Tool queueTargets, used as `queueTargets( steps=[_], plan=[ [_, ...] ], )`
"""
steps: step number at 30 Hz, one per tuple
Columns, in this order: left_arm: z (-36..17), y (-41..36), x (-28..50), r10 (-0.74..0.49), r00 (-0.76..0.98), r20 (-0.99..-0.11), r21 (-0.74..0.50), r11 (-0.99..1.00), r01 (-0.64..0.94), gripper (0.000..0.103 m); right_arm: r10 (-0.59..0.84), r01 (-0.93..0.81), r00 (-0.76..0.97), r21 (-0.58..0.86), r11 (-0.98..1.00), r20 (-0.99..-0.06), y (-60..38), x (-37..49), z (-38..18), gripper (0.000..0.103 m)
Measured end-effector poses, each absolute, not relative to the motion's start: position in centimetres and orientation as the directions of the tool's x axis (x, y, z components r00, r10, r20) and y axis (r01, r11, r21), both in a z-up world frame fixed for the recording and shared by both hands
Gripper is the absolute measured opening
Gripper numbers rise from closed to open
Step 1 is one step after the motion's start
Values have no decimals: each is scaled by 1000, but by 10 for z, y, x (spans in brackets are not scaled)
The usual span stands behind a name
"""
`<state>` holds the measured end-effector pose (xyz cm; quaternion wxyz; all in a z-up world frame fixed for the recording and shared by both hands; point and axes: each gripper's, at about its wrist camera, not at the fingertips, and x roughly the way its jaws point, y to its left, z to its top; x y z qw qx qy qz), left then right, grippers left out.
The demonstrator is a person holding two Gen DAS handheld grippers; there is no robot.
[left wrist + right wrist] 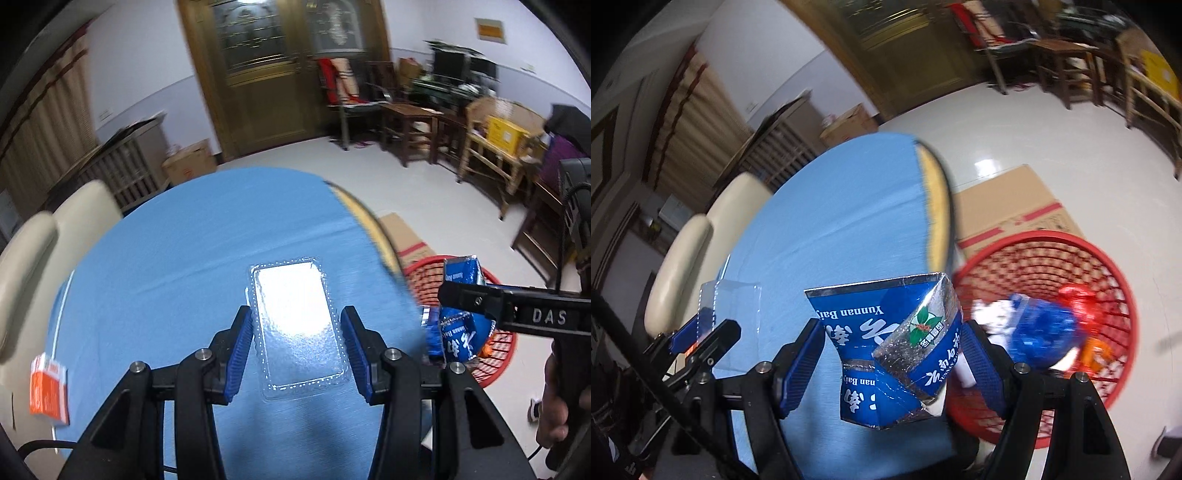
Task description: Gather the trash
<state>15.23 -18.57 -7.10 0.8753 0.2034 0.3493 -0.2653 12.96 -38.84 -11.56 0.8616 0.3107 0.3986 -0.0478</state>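
Note:
My left gripper [297, 345] is shut on a clear plastic blister tray [297, 325], held edge-on above the round table with a blue cloth [177, 258]; the tray also shows in the right wrist view [733, 306]. My right gripper [892, 360] is shut on a crushed blue and silver carton [886, 347], held at the table's right edge beside the red mesh basket [1108, 280]. The carton [460, 332] and the basket [498, 350] also show in the left wrist view. The basket holds blue, white and red trash.
An orange and white packet [50, 391] lies at the table's left edge. Cream chairs [33, 258] stand to the left. Flat cardboard [1008, 206] lies on the floor behind the basket. Wooden chairs [491, 147] and doors [269, 74] are far behind.

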Motion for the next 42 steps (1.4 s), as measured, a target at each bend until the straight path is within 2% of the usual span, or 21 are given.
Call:
queueTargets(
  steps=[11, 19, 21, 25, 31, 38, 42],
  plan=[
    [-98, -281, 128, -448, 459, -767, 96, 627, 773, 51, 96, 510, 678, 560, 653, -729, -486, 75, -147, 78],
    [-135, -325, 130, -451, 345, -823, 35, 566, 824, 52, 137, 578, 634, 584, 570, -761, -515, 69, -187, 80],
    [-142, -330, 132, -437, 333, -835, 38, 558, 829, 56, 154, 584, 627, 592, 556, -764, -518, 70, -197, 80],
    [-142, -322, 135, -424, 363, -830, 62, 577, 814, 63, 152, 587, 635, 600, 544, -758, -520, 71, -202, 80],
    [-128, -308, 139, -419, 431, -799, 97, 618, 780, 66, 130, 574, 650, 596, 561, -749, -512, 72, -191, 80],
    [-95, -264, 132, -408, 560, -721, 171, 678, 715, 69, 131, 486, 688, 587, 647, -714, -474, 87, -155, 80],
    [-71, -219, 130, -352, 662, -661, 230, 746, 625, 70, 130, 408, 714, 559, 722, -688, -433, 99, -125, 80]
  ],
)
